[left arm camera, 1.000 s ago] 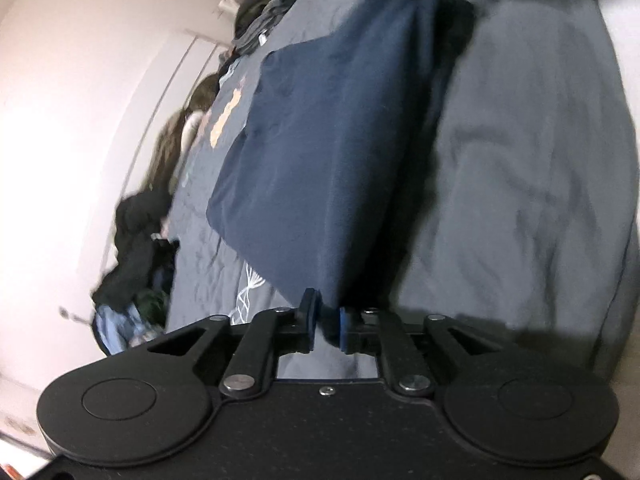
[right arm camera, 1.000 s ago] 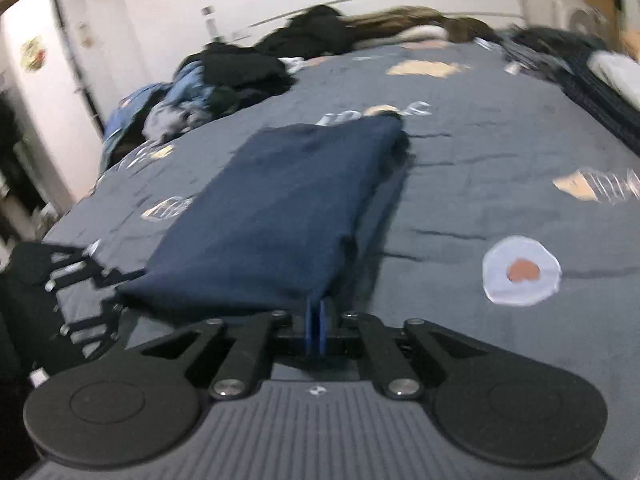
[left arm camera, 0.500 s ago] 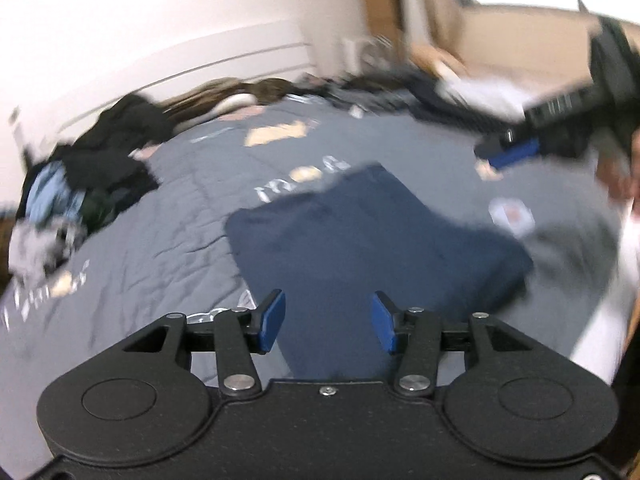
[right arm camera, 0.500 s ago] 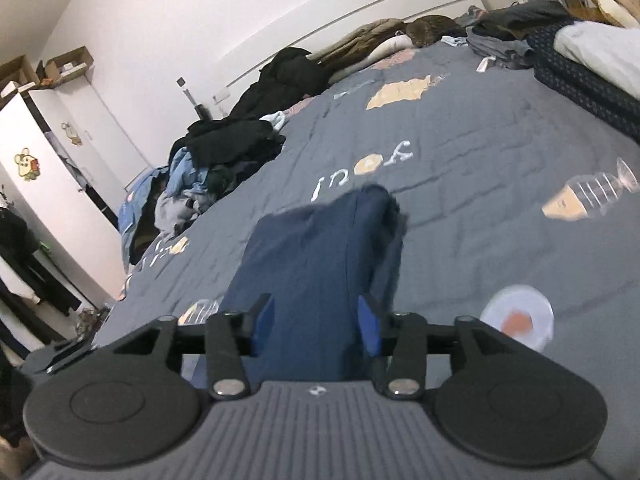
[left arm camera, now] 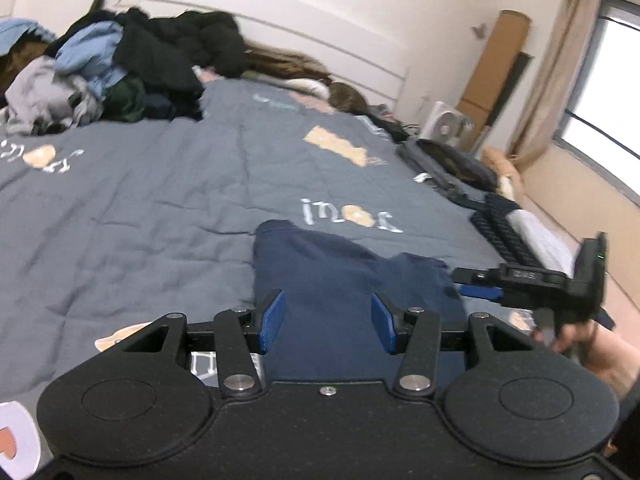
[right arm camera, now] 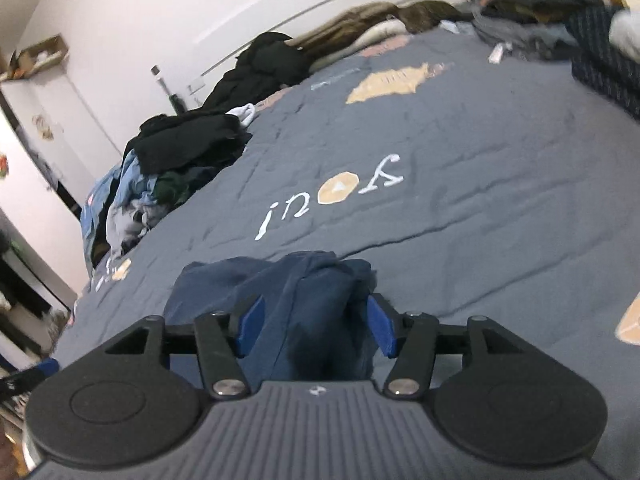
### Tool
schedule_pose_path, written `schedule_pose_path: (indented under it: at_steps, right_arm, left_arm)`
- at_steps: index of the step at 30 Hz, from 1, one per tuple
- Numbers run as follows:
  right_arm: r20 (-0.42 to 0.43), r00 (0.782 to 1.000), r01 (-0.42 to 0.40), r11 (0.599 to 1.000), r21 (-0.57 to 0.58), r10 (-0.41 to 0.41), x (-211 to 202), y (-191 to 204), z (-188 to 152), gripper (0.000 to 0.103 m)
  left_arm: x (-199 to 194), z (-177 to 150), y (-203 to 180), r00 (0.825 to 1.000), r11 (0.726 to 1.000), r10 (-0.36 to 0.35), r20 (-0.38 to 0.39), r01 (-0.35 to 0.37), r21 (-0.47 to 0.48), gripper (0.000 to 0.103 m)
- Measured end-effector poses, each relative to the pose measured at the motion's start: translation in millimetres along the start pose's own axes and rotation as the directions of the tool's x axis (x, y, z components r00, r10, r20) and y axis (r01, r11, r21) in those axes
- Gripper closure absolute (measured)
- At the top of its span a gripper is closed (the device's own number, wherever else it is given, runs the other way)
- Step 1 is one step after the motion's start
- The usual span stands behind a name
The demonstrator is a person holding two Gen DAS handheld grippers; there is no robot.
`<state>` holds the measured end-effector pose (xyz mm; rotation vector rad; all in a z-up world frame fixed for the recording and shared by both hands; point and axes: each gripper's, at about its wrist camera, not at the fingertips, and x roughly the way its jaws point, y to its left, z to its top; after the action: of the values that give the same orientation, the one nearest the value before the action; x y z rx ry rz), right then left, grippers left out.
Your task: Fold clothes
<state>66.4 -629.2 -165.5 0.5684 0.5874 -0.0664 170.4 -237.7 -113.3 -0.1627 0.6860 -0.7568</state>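
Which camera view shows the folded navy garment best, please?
The left wrist view: the navy garment lies flat on the bed, with its far and left edges visible. In the right wrist view it is bunched, partly hidden behind the right gripper, whose jaws are opening.

grippers (left arm camera: 327, 322): 2 | navy garment (left arm camera: 340, 276): 1 | clothes piles (left arm camera: 120, 76): 2

Both wrist cameras look closely down over the navy garment (left arm camera: 340, 276) on the bed (right arm camera: 500, 216).

Grey printed duvet (left arm camera: 168, 200); white fan (left arm camera: 442, 126) and cardboard box (left arm camera: 494, 68) near window (left arm camera: 608, 92).
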Motion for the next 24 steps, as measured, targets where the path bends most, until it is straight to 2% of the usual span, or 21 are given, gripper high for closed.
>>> schedule_pose_path:
  at_steps: [5, 7, 13, 14, 16, 17, 18, 20, 22, 24]
  right_arm:
    - [0.045, 0.999, 0.018, 0.992, -0.123, -0.012, 4, 22, 5, 0.047]
    - [0.037, 0.999, 0.012, 0.989, -0.148, -0.006, 10, 28, 7, 0.047]
    - [-0.016, 0.997, 0.071, 0.985, -0.16, -0.074, 40, 29, -3, 0.047]
    - [-0.015, 0.998, 0.061, 0.99, -0.13, -0.063, 41, 25, -4, 0.05]
    - [-0.008, 1.0, 0.01, 0.999, -0.033, -0.011, 40, 13, -5, 0.071]
    - [-0.002, 1.0, -0.029, 0.999, 0.034, 0.03, 37, 5, -3, 0.095]
    - [0.018, 0.996, -0.091, 0.991, 0.103, 0.089, 33, -4, -1, 0.098]
    - [0.093, 0.971, -0.237, 0.949, 0.208, 0.222, 23, -20, 2, 0.098]
    - [0.098, 0.967, -0.251, 0.942, 0.221, 0.235, 23, -27, 1, 0.098]
    - [0.066, 0.974, -0.226, 0.944, 0.24, 0.216, 27, -35, -2, 0.095]
  left_arm:
    - [17, -11, 16, 0.999, 0.998, 0.033, -0.038, -0.035, -0.057, 0.055]
    - [17, -12, 17, 0.998, 0.998, 0.035, -0.044, -0.037, -0.047, 0.055]
    - [15, -15, 13, 0.998, 0.999, 0.026, -0.054, -0.027, -0.022, 0.055]
    - [15, -16, 13, 0.998, 0.999, 0.027, -0.059, -0.028, -0.02, 0.055]
    - [16, -15, 13, 0.998, 0.999, 0.03, -0.061, -0.031, -0.018, 0.055]
    - [15, -15, 13, 0.998, 0.999, 0.03, -0.06, -0.031, -0.02, 0.055]
    - [14, -14, 14, 0.998, 0.999, 0.028, -0.057, -0.029, -0.026, 0.055]
    - [14, -13, 16, 0.998, 0.999, 0.022, -0.052, -0.024, -0.041, 0.055]
    - [14, -11, 18, 0.999, 0.998, 0.005, -0.052, -0.009, -0.06, 0.054]
    - [14, -9, 20, 0.998, 0.997, -0.014, -0.054, 0.009, -0.078, 0.045]
